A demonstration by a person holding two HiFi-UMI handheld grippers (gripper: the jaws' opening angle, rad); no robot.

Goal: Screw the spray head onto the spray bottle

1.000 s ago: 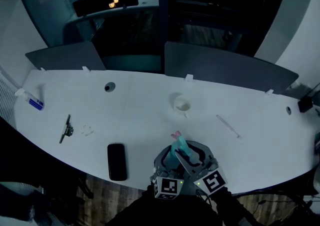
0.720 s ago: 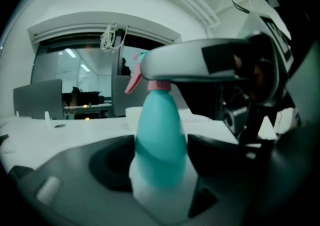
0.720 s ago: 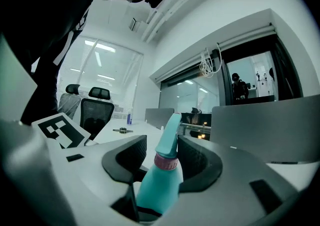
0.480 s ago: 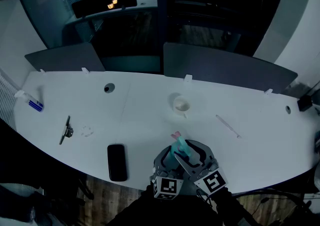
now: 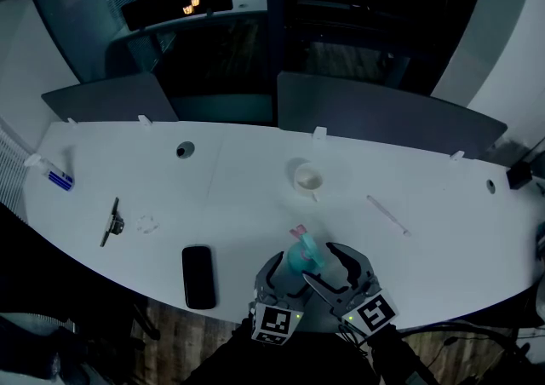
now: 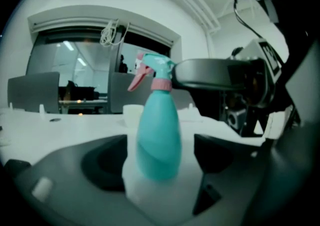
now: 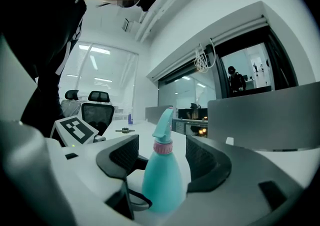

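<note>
At the near edge of the surface (image 5: 255,187), the head view shows the bottle (image 5: 302,257) standing upright. The left tongs (image 5: 285,277) and right tongs (image 5: 330,266) flank it, probably to let it go without tipping it.

In the left gripper view, the jaws have just been opening. They stand wide with the bottle between them, untouched, and the spray head (image 6: 152,70) sits on the neck.

In the right gripper view, the jaws have also just been opening and are clear of the bottle, so the screwing looks finished.

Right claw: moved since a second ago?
Yes. The right claw has just been opening, with the spray bottle standing between its jaws, and its marker cube edged right, farther from the black phone.
</note>
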